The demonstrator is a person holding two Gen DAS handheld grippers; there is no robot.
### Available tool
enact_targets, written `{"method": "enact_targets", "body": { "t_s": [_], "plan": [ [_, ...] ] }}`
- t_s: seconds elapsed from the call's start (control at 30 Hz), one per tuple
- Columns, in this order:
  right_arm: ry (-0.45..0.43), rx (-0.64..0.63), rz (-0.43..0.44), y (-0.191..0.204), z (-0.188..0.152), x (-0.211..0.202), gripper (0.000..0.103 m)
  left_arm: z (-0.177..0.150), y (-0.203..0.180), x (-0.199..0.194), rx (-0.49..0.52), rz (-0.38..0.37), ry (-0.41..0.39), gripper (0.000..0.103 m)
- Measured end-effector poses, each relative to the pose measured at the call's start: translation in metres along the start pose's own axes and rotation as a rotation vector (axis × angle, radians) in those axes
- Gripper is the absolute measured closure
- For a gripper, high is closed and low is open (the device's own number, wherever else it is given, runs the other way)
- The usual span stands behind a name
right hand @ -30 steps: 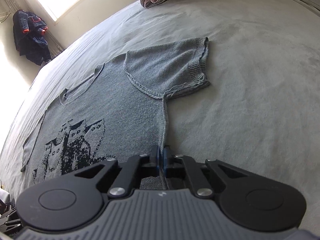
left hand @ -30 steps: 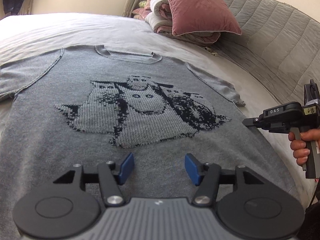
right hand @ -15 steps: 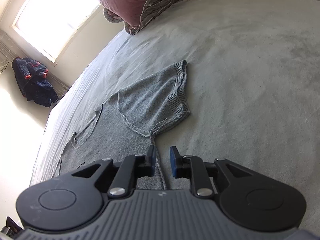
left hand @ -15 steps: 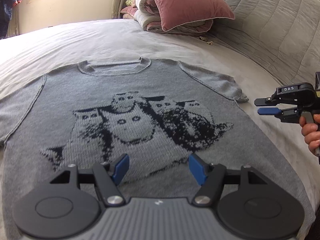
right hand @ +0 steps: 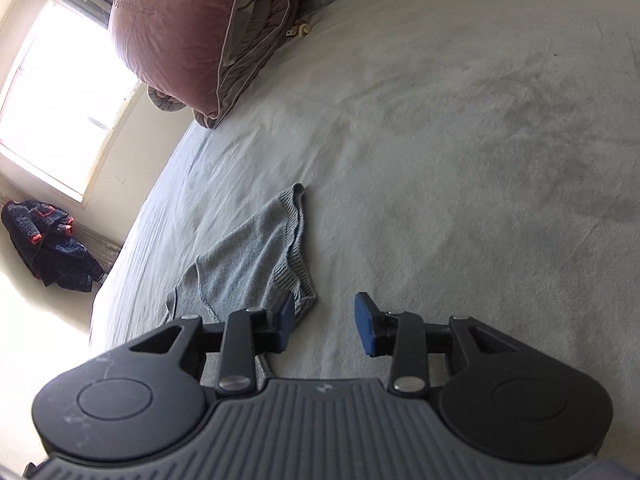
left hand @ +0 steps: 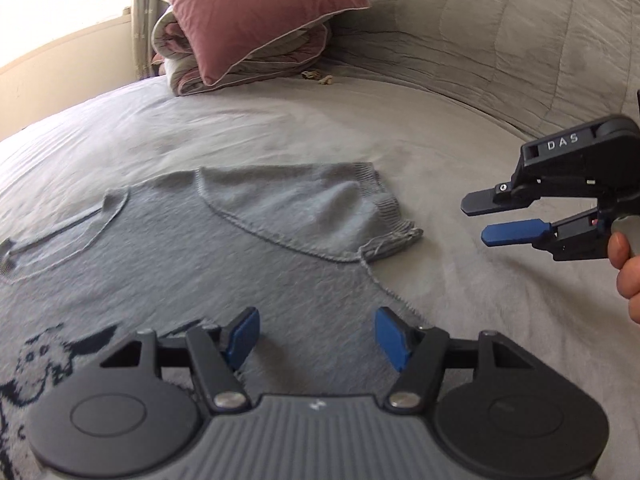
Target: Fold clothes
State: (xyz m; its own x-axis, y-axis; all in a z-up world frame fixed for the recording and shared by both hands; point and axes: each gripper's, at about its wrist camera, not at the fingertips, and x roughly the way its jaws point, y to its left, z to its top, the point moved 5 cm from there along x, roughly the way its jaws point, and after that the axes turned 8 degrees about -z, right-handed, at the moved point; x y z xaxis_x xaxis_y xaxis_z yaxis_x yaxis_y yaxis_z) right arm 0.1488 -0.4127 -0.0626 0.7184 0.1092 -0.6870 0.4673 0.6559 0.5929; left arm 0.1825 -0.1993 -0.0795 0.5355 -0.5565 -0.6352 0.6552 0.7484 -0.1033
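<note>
A grey knitted short-sleeved sweater (left hand: pixel 192 264) with a dark cat pattern lies flat, front up, on the bed. Its right sleeve (left hand: pixel 320 208) points toward the headboard side. My left gripper (left hand: pixel 316 340) hovers open over the sweater's body, just below that sleeve and close to the side seam. My right gripper (left hand: pixel 480 220) is held by a hand to the right of the sleeve, above the bare bedcover, with its fingers apart. In the right wrist view the right gripper (right hand: pixel 326 326) is open and empty, its left fingertip just over the sleeve's ribbed cuff (right hand: pixel 294 272).
A pink pillow (left hand: pixel 256 16) rests on folded bedding (left hand: pixel 240 68) at the far side of the grey bed (left hand: pixel 440 128). A quilted grey headboard (left hand: pixel 520 40) curves along the right. Dark clothes (right hand: pixel 48 248) hang by the window wall. A small beige object (left hand: pixel 318 77) lies near the bedding.
My right gripper let go of the sweater's side seam, opened wide and moved up beside the sleeve. My left gripper swung right from the cat pattern toward the right sleeve, staying open.
</note>
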Motion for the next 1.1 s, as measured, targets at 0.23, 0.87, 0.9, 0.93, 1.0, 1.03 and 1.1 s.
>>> {"method": "enact_targets", "body": {
  "t_s": [0.23,0.87,0.9,0.93,1.0,1.03,1.1],
  "plan": [
    [-0.002,0.018,-0.003,-0.005,0.006,-0.001,0.065,0.027,-0.032,0.045,0.085,0.03,0.005,0.042],
    [-0.053,0.083,0.015,-0.017,0.018,-0.013,0.062,0.08,-0.026,0.102,-0.162,0.075,0.025,0.097],
    [-0.049,0.086,0.017,-0.017,0.018,-0.012,0.062,0.08,-0.02,0.1,-0.198,0.073,0.017,0.097],
    [-0.046,0.084,0.02,-0.016,0.017,-0.012,0.062,0.081,-0.013,0.098,-0.234,0.071,0.009,0.098],
    [-0.038,0.069,0.027,-0.013,0.015,-0.01,0.062,0.079,0.002,0.085,-0.315,0.062,-0.035,0.098],
    [-0.034,0.058,0.031,-0.01,0.014,-0.009,0.062,0.079,0.01,0.079,-0.35,0.06,-0.056,0.098],
    [-0.02,0.033,0.042,-0.004,0.011,-0.007,0.062,0.076,0.03,0.064,-0.433,0.045,-0.097,0.098]
  ]
}}
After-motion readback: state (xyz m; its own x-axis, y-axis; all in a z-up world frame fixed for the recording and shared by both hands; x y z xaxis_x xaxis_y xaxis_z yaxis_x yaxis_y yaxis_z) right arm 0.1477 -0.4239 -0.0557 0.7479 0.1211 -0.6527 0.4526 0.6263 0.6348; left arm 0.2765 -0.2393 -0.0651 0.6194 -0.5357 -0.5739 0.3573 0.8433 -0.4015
